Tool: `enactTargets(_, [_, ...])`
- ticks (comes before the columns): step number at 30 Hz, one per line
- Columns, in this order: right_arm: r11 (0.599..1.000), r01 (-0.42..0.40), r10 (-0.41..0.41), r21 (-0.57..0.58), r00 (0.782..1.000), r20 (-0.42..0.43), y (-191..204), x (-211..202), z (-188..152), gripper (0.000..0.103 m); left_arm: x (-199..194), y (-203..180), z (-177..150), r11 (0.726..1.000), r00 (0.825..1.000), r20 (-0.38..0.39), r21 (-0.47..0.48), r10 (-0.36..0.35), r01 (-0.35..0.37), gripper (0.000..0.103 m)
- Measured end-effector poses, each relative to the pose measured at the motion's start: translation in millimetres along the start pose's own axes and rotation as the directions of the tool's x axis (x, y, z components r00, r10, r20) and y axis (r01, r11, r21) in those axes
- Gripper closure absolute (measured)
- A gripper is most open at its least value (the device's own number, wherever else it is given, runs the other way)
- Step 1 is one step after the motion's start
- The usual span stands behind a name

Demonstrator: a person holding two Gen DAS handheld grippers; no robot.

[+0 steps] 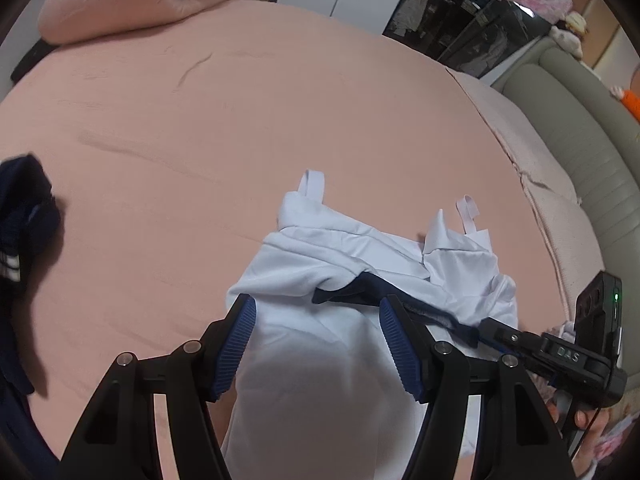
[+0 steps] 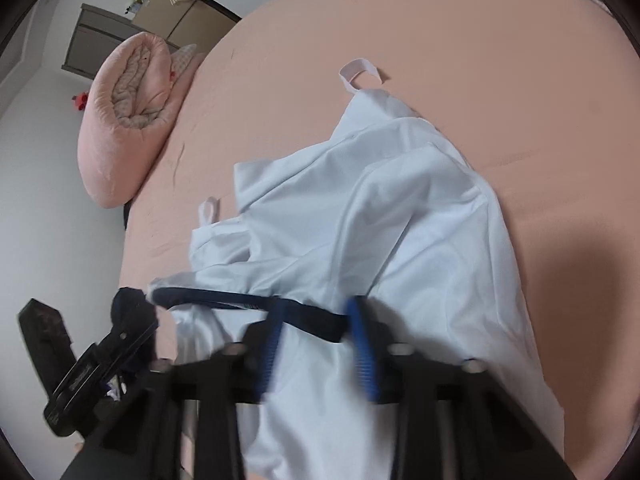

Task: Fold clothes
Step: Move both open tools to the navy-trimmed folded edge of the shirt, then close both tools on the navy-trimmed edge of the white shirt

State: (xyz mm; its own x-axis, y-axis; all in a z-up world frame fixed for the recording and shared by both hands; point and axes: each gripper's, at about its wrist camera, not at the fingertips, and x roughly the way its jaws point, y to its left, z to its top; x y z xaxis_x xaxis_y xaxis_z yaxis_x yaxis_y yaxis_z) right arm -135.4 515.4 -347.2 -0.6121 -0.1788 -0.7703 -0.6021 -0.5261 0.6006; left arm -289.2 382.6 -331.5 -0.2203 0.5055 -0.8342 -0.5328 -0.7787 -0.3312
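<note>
A white sleeveless garment [image 1: 360, 248] [image 2: 420, 220] with a navy trim band [image 1: 352, 292] [image 2: 208, 298] lies crumpled on the pink bed sheet [image 1: 240, 120] [image 2: 440, 20]. Its two white shoulder straps [image 1: 314, 180] [image 2: 360, 70] point away from me. My left gripper [image 1: 316, 304] is open just above the near part of the garment, with white cloth showing between its blue pads [image 1: 240, 340]. My right gripper [image 2: 316, 308] is blurred, and its fingers stand apart on either side of the navy band. In the left wrist view the right gripper [image 1: 486, 326] reaches in from the right at the trim.
A rolled pink quilt [image 1: 120, 0] [image 2: 124, 120] lies at the head of the bed. A navy garment with white stripes [image 1: 24, 216] sits at the left edge. A grey-green sofa [image 1: 580, 140] and a dark cabinet [image 1: 480, 20] stand beyond the bed's right side.
</note>
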Motion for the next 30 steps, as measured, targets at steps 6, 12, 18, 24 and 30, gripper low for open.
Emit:
enactTargets(6, [0.997, -0.065, 0.064, 0.042, 0.998, 0.027, -5, 8, 9, 0.095, 13, -21, 2, 0.998, 0.998, -0.038, 0.055, -0.043, 0.045, 0.041])
enactTargets(12, [0.995, -0.086, 0.082, 0.052, 0.994, 0.071, -3, 7, 27, 0.095, 35, -39, 2, 0.992, 0.992, -0.102, 0.087, -0.077, 0.086, 0.041])
enactTargets(18, [0.996, -0.049, 0.047, 0.073, 0.998, 0.035, 2, 8, 38, 0.095, 60, -51, -8, 0.989, 0.977, -0.212, 0.138, -0.028, 0.058, 0.041])
enactTargets(24, [0.998, 0.008, -0.009, 0.066, 1.000, 0.002, 5, -3, 18, 0.078, 64, -50, -4, 0.995, 0.977, -0.213, 0.087, -0.029, 0.049, 0.040])
enactTargets(30, [0.987, -0.030, 0.029, 0.159, 1.000, 0.005, -7, 5, 10, 0.056, 67, -37, 0, 0.986, 0.962, -0.226, -0.096, -0.151, 0.133, 0.021])
